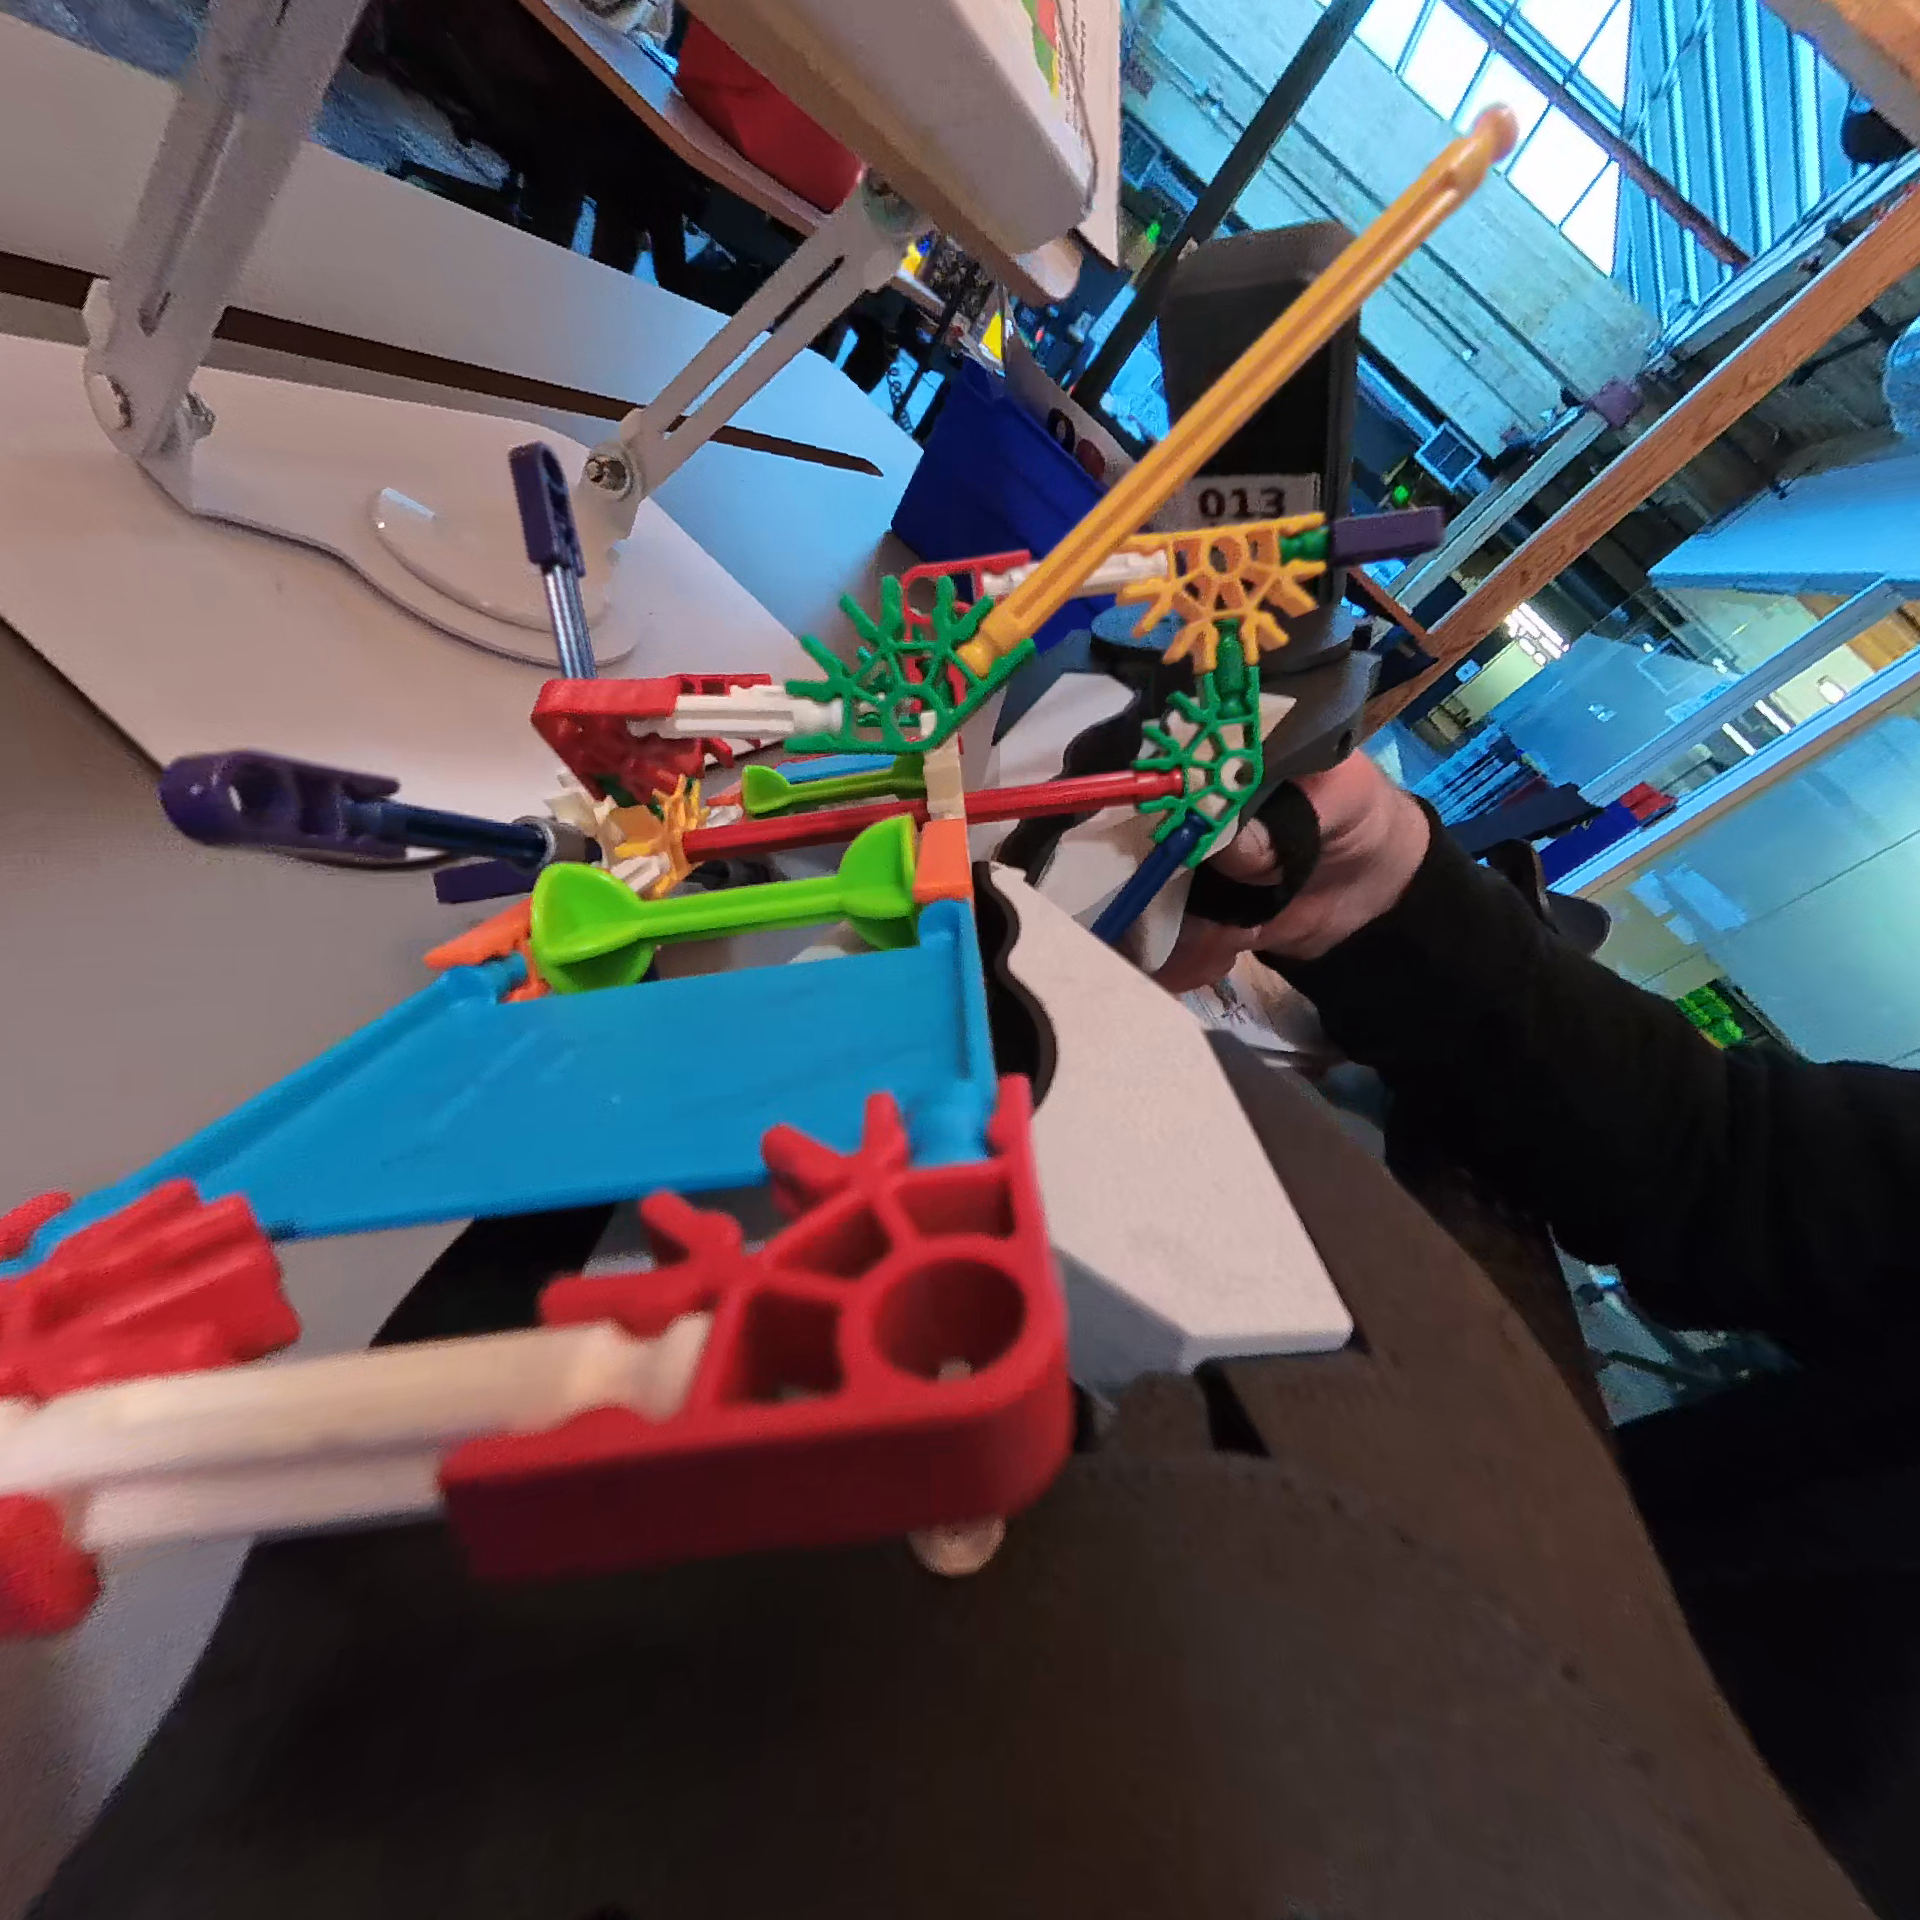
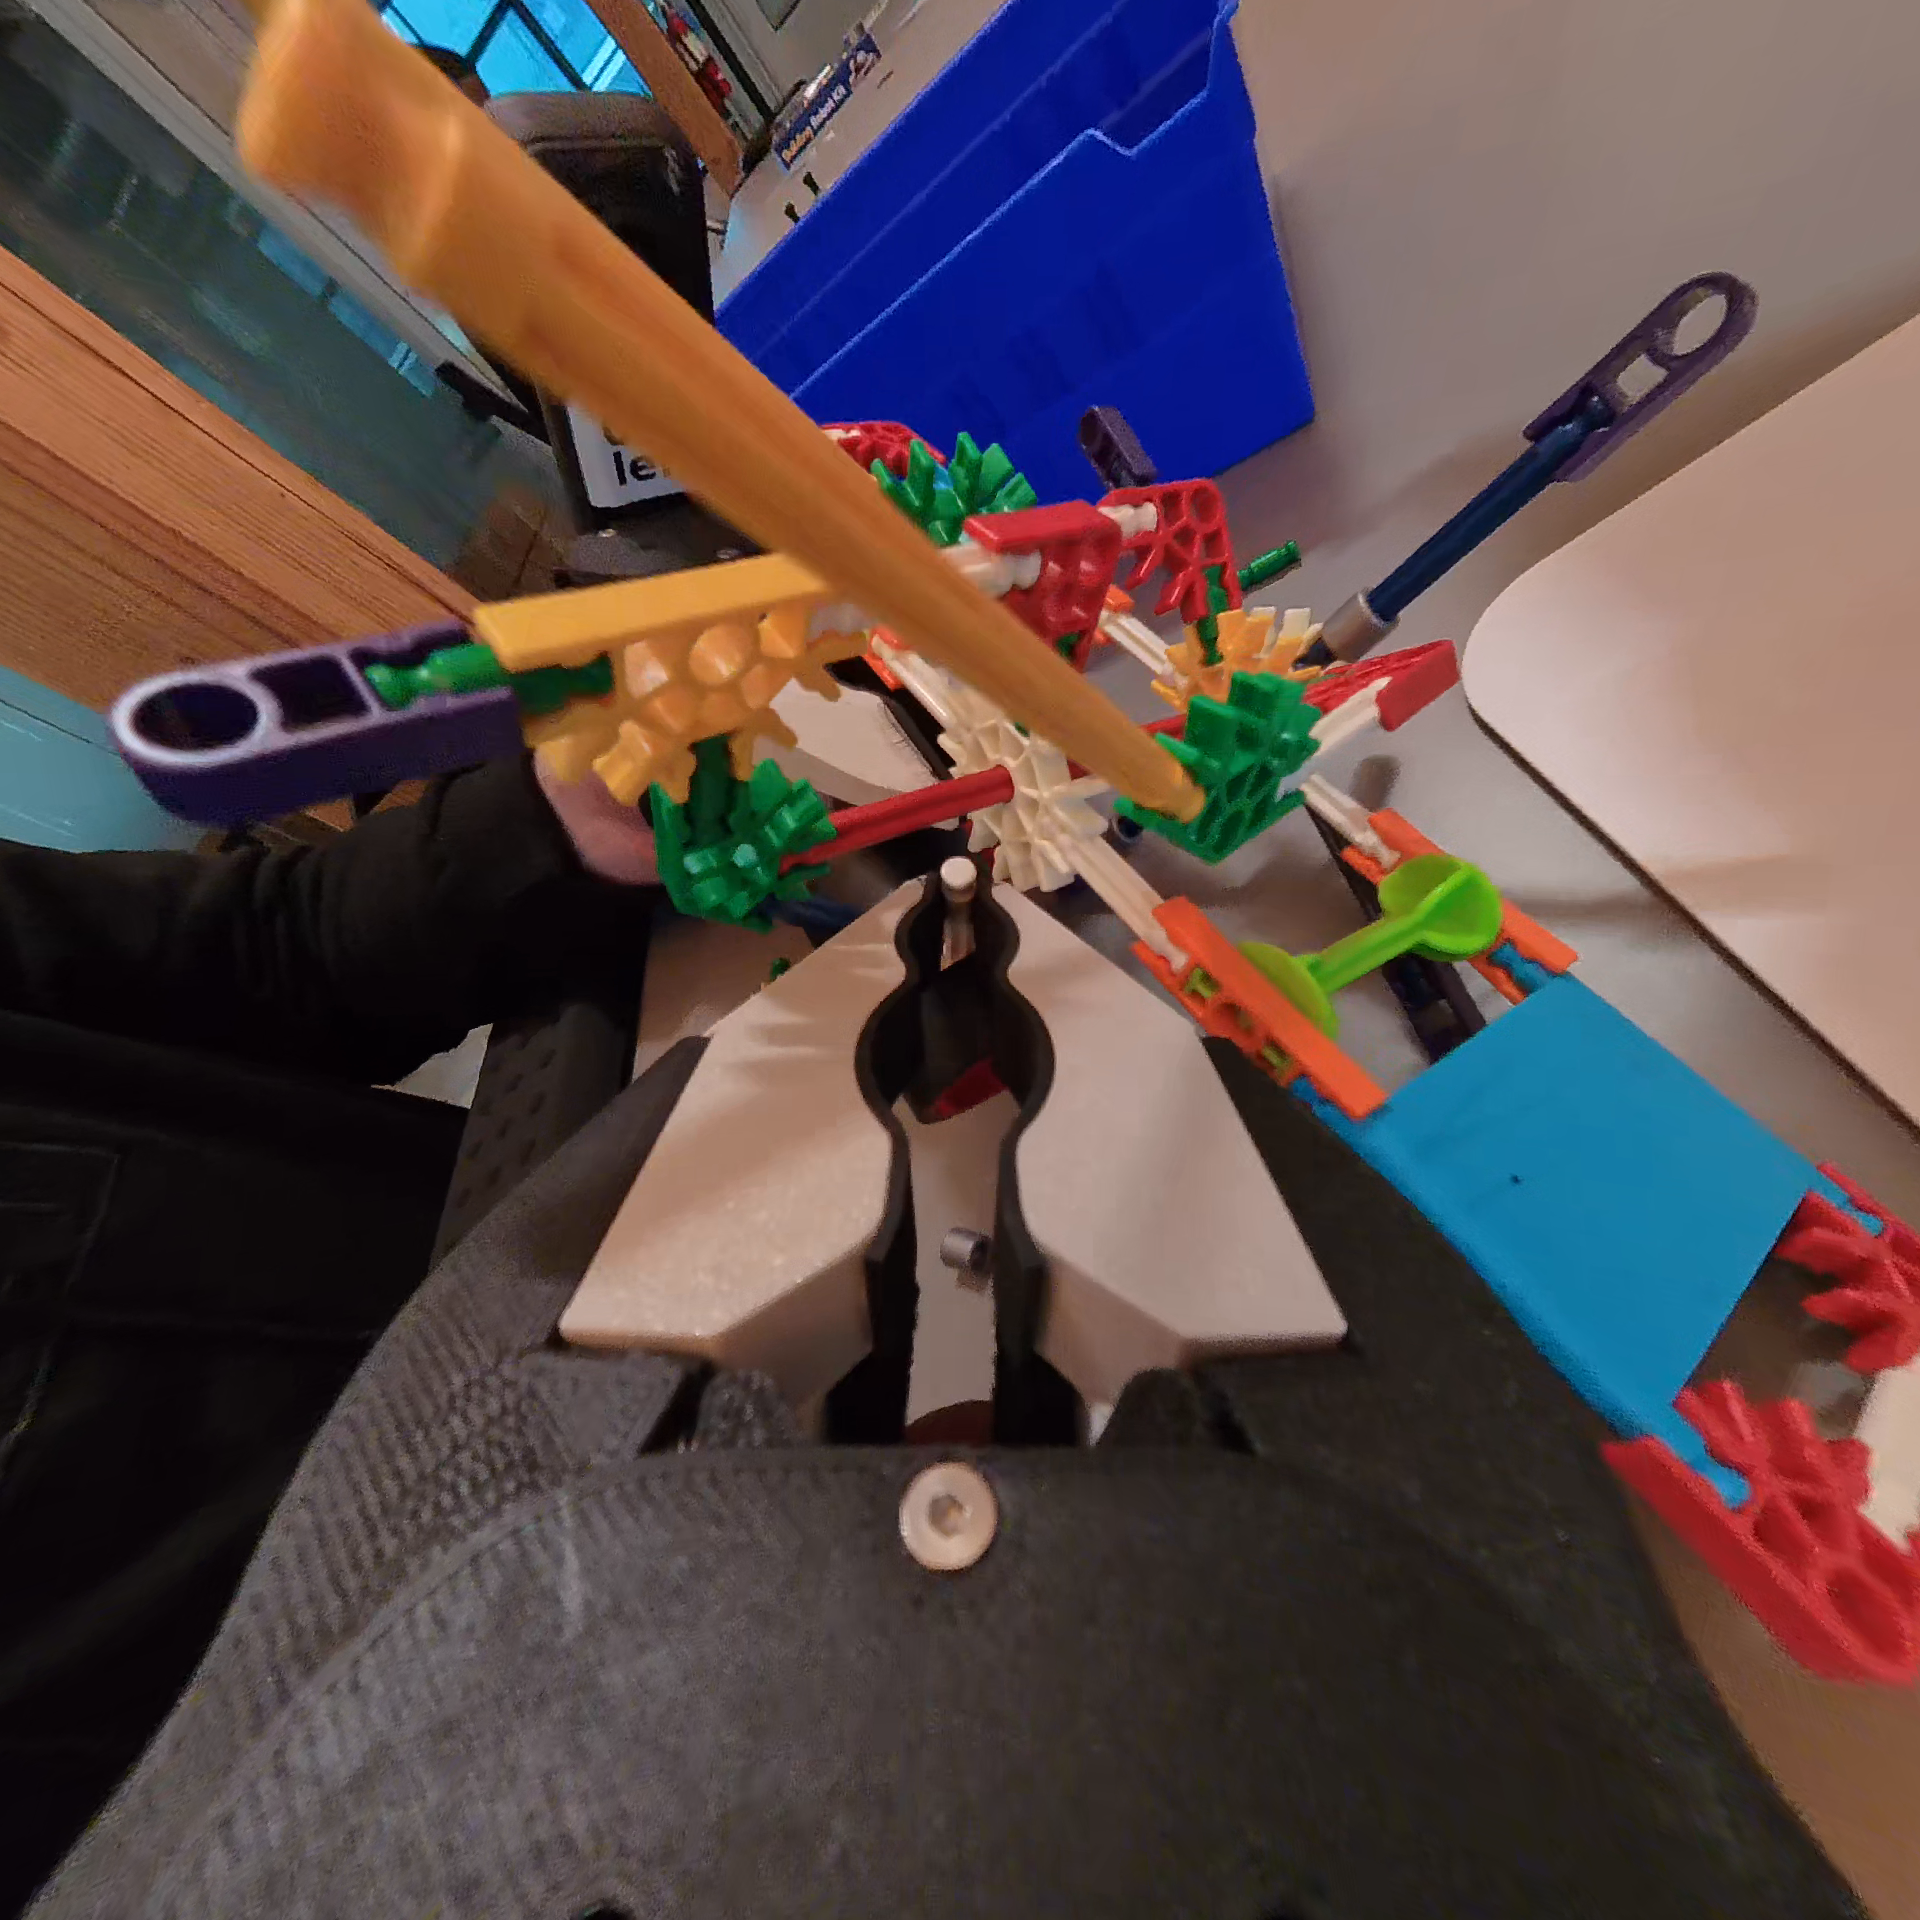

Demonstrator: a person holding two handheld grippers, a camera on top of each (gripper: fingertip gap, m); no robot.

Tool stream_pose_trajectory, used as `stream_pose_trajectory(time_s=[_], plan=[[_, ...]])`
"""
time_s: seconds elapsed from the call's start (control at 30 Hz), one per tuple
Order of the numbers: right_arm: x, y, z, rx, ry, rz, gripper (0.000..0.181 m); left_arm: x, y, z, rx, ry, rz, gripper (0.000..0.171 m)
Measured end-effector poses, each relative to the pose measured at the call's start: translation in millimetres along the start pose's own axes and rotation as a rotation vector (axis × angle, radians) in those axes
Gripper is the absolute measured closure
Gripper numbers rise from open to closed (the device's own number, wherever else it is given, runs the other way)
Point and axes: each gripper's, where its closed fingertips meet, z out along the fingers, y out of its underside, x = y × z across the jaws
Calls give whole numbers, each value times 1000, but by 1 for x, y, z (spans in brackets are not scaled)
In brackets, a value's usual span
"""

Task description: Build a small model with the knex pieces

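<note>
Two grippers, your left gripper (image 1: 997, 935) and right gripper (image 2: 956, 904), look nearly closed around the multicoloured plastic rod-and-connector model (image 2: 1039, 790); twisting could pop joints just ahead.

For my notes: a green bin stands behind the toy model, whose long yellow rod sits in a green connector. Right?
The bin is blue, not green, as the right wrist view shows. It stands behind the toy model, whose long yellow rod sits in a green connector.
</note>
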Motion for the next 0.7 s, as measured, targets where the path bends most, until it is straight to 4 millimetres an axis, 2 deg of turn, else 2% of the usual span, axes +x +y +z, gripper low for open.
stream_pose_trajectory(time_s=[0.7], plan=[[-4, 4, -2, -14, 0, -13, 179, 4, 7, 1, -50, -13, 93, 168]])
